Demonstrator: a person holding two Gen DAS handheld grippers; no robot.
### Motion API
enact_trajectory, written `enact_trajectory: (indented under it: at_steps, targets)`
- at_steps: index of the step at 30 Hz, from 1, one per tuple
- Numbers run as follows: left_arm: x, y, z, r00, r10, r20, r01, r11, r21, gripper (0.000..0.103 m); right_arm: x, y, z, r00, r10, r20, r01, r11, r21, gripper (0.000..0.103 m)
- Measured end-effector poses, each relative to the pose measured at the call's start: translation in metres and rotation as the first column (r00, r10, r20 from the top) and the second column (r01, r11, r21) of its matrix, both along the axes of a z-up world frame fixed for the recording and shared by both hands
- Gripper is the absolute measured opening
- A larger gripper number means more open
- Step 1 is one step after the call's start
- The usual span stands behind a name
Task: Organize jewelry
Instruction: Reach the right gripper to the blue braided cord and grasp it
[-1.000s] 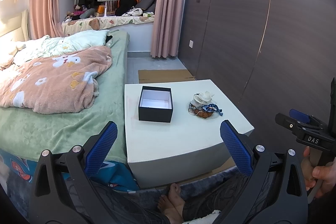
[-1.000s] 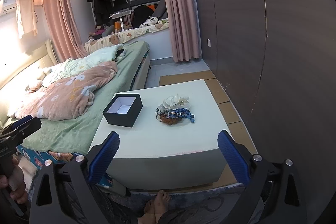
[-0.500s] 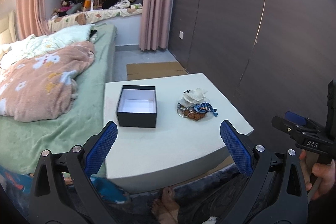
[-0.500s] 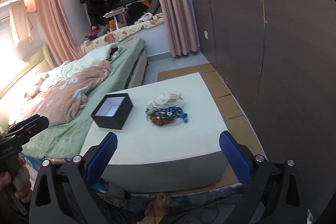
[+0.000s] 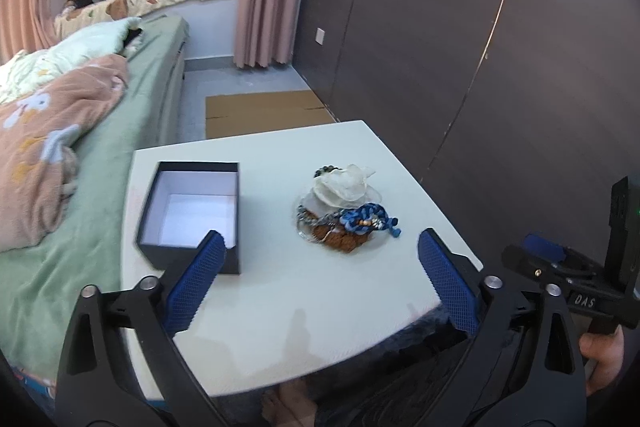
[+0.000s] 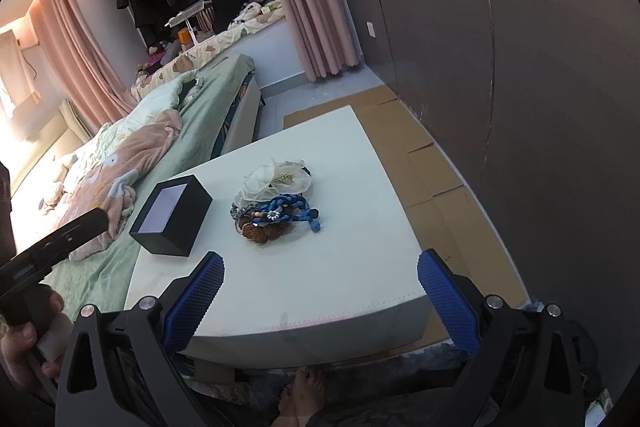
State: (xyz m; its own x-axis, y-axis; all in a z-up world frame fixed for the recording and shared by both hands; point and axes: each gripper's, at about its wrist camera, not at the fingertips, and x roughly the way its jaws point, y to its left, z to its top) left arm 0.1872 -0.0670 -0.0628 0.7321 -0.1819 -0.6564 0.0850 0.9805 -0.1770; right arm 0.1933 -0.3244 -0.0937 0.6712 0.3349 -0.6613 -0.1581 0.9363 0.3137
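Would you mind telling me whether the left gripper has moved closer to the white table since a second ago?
Yes. The left gripper has come forward and down toward the white table, which now fills more of its view.

The only readable text is "DAS", in pale capital letters on a small dark plate on the body of the right gripper [image 5: 556, 255], at the lower right of the left wrist view, just above the hand [image 5: 602, 359] that holds it. The letters sit slightly tilted with the tool. In the right wrist view no lettering can be made out on any surface; the dark tool at the lower left there shows no legible mark.
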Motion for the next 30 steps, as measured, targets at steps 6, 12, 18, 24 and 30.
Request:
enact_trajectory:
  at_steps: [6,12,18,24,30]
  targets:
    - [0.040,-0.015,-0.018,0.998,-0.042,-0.050,0.042,0.999,0.002,0.087,0.027,-0.003,-0.023,0.999,0.004,-0.054,-0.001,0.999,0.052,0.086]
    - [0.075,-0.032,-0.038,0.993,-0.077,-0.088,0.078,0.997,0.010,0.087,0.048,-0.011,-0.046,0.994,-0.031,-0.109,0.042,0.993,0.107,0.079]
    - [0.109,-0.049,-0.060,0.986,-0.110,-0.129,0.115,0.993,0.033,0.085,0.064,-0.022,-0.062,0.987,-0.062,-0.148,0.082,0.988,0.131,0.072]
    - [0.137,-0.058,-0.081,0.980,-0.111,-0.164,0.124,0.990,0.069,0.081,0.072,-0.030,-0.073,0.980,-0.090,-0.177,0.114,0.985,0.129,0.072]
    - [0.156,-0.054,-0.097,0.968,-0.085,-0.235,0.103,0.993,0.065,0.009,0.076,-0.028,-0.077,0.976,-0.093,-0.198,0.120,0.985,0.125,0.072]
